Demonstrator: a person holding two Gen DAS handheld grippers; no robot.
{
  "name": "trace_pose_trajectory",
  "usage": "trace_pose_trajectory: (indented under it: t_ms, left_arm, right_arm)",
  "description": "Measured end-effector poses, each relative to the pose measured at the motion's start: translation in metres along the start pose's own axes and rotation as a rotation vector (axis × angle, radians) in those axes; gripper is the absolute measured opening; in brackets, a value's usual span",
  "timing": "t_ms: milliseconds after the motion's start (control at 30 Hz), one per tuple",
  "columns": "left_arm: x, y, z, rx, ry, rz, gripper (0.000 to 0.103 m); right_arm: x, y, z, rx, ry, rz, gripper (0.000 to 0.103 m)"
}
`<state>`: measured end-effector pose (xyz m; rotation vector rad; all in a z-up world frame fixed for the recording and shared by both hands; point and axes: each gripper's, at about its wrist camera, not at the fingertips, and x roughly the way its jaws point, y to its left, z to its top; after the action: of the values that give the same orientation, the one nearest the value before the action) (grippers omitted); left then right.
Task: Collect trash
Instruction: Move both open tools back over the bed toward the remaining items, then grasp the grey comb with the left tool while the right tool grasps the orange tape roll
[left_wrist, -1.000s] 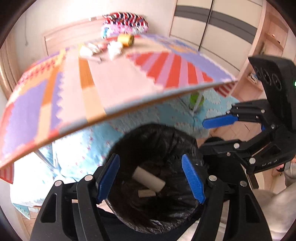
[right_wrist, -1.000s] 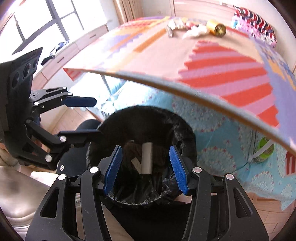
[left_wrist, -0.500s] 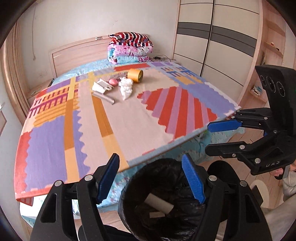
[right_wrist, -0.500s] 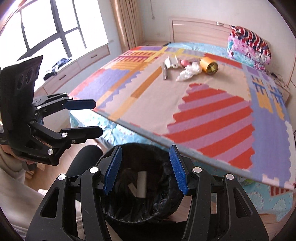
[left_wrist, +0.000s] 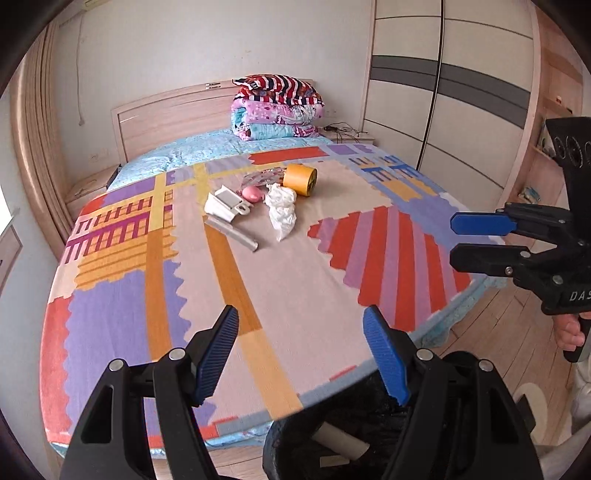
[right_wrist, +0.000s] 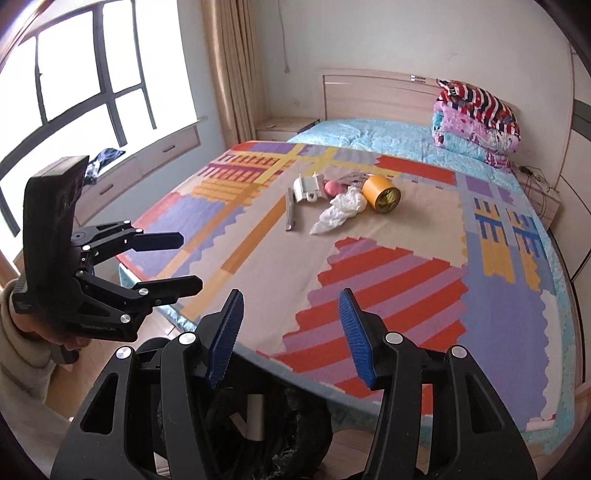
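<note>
**Trash cluster on bed mat, both grippers empty**

We hold the left hand-held gripper (left_wrist: 301, 354) and right hand-held gripper (right_wrist: 291, 334) wide apart, gripping nothing, above the black-lined bin (left_wrist: 295, 454) at the foot of the bed (right_wrist: 369, 136). The grey strip (left_wrist: 232, 233) lies mid-mat, long axis running diagonally toward us. The crumpled tissue (left_wrist: 282, 210) lies beside the yellow tape roll (left_wrist: 300, 179), whose open end faces us.

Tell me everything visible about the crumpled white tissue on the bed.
The crumpled white tissue is a wad of thin, wrinkled paper or plastic-like sheet, bunched at its far end and tapering to a point toward the cameras. It lies loose on the patterned mat, beside the yellow tape roll, which it seems to touch, and close to the pink object. Neither gripper touches it.
</note>
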<state>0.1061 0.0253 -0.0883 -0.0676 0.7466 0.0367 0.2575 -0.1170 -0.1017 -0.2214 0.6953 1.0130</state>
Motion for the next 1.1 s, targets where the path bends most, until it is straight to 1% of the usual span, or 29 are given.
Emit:
trace_pose_trajectory:
  t_ms: [200, 300, 367, 567, 667, 767, 800, 867, 933, 1000, 1100]
  left_arm:
    - [0.018, 0.017, 0.022, -0.033, -0.009, 0.017, 0.067]
    - [0.029, 0.024, 0.033, -0.038, -0.012, 0.045, 0.067]
    - [0.035, 0.027, 0.04, -0.026, -0.02, 0.079, 0.067]
    - [0.061, 0.042, 0.056, -0.043, -0.002, 0.09, 0.067]
    - [0.075, 0.048, 0.063, -0.048, 0.007, 0.1, 0.067]
    - [0.089, 0.056, 0.068, -0.074, 0.021, 0.099, 0.067]
    - [0.094, 0.059, 0.068, -0.08, 0.028, 0.107, 0.067]
    - [0.103, 0.063, 0.067, -0.099, 0.042, 0.114, 0.067]
    - [0.11, 0.067, 0.066, -0.122, 0.05, 0.103, 0.067]
    - [0.118, 0.069, 0.064, -0.13, 0.062, 0.108, 0.067]
    - [0.124, 0.072, 0.063, -0.151, 0.069, 0.106, 0.067]
  right_arm:
    - [0.013, -0.017, 0.023, 0.021, -0.029, -0.033, 0.053]
    - [0.024, -0.025, 0.029, 0.039, -0.044, -0.084, 0.053]
    - [0.033, -0.03, 0.033, 0.046, -0.035, -0.097, 0.053]
    - [0.063, -0.048, 0.049, 0.074, -0.027, -0.096, 0.053]
    - [0.081, -0.058, 0.059, 0.092, -0.013, -0.132, 0.053]
    - [0.101, -0.067, 0.068, 0.104, 0.004, -0.118, 0.053]
    - [0.108, -0.07, 0.071, 0.101, 0.012, -0.115, 0.055]
    - [0.12, -0.075, 0.076, 0.093, 0.023, -0.136, 0.056]
    - [0.13, -0.08, 0.079, 0.099, 0.028, -0.136, 0.056]
    - [0.141, -0.087, 0.083, 0.107, 0.03, -0.144, 0.057]
    - [0.155, -0.101, 0.087, 0.158, 0.055, -0.1, 0.062]
